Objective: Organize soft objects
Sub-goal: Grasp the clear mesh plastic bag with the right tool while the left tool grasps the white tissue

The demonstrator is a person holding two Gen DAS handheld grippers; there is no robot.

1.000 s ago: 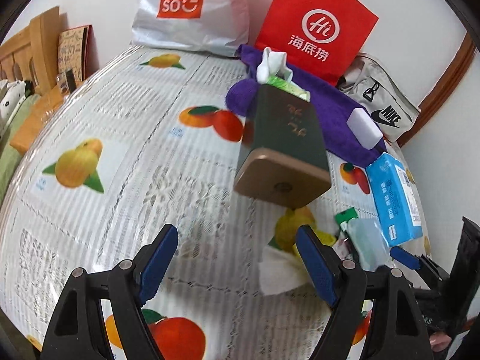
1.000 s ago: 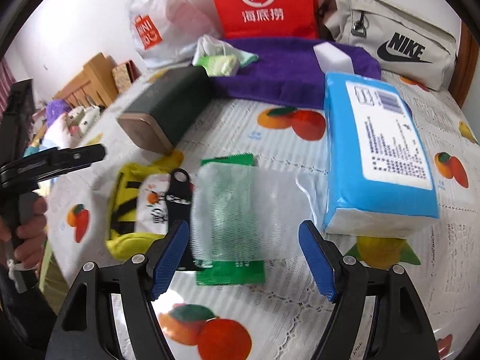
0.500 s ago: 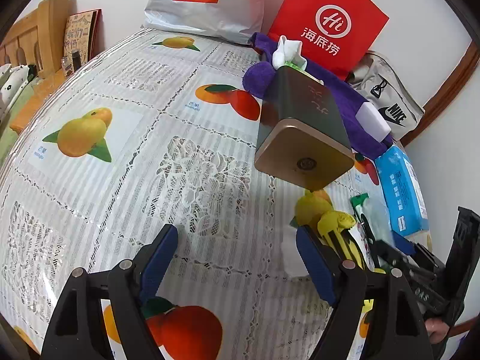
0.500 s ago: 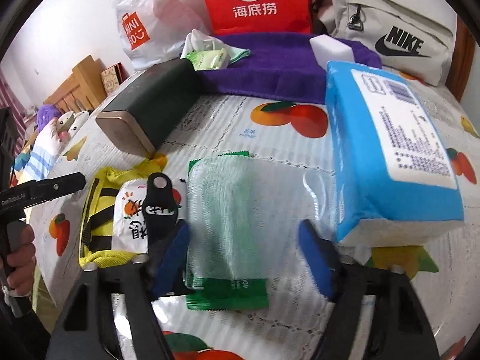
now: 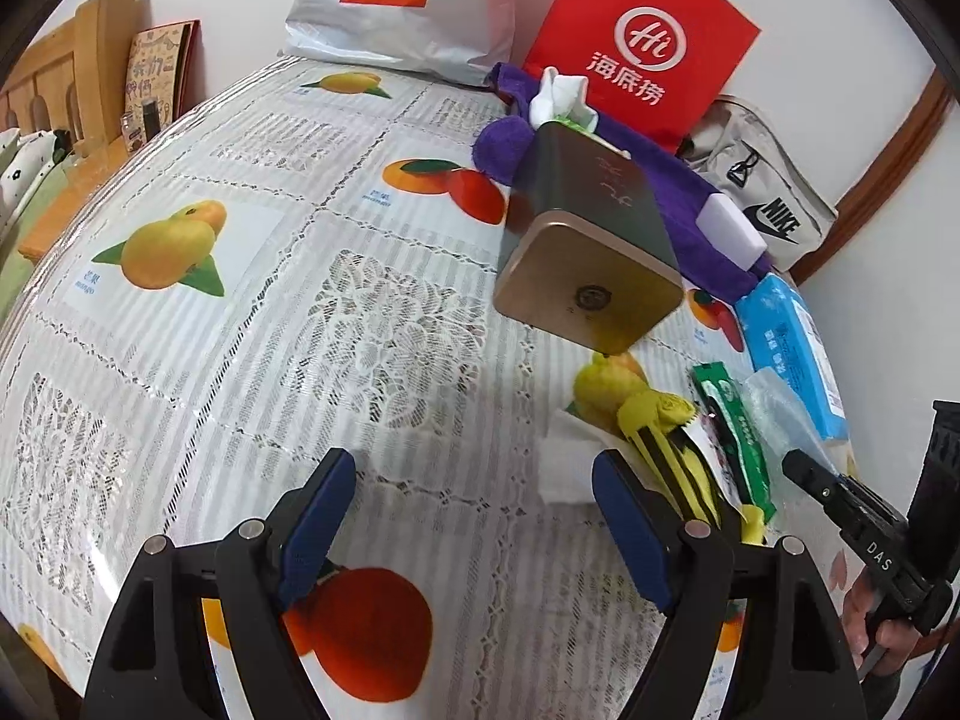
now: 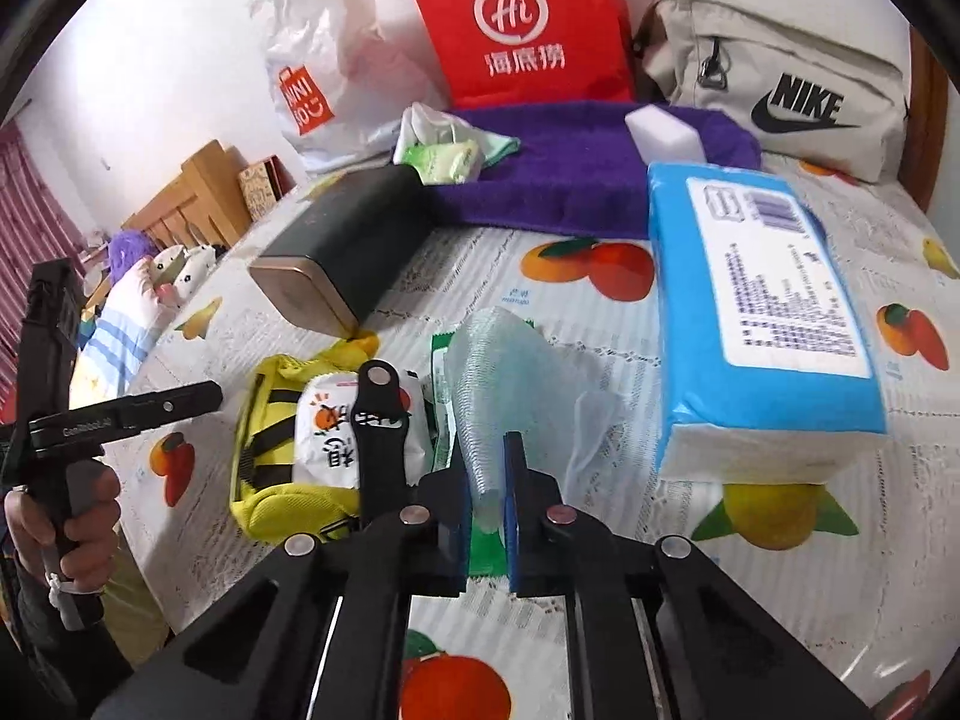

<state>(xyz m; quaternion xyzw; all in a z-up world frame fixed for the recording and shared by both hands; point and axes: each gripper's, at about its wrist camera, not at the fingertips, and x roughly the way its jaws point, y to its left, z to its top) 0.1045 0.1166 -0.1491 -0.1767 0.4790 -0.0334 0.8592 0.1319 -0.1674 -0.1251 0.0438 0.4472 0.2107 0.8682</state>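
Pinching the near end of a translucent pale mesh pouch [image 6: 510, 384], the right gripper [image 6: 485, 510] has its blue pads clenched on it, above a flat green packet [image 6: 441, 360]. Just left lie a yellow striped pouch [image 6: 264, 450] and a white snack packet [image 6: 327, 426]; a blue tissue pack [image 6: 762, 306] sits just right. A dark box with a bronze end [image 6: 342, 252] lies behind them. The left gripper [image 5: 474, 516] hangs released over the fruit-print lace tablecloth [image 5: 240, 300]. Along the far edge, by the wall, are a purple towel [image 6: 576, 162], red paper bag [image 6: 522, 24] and beige Nike bag [image 6: 780, 84].
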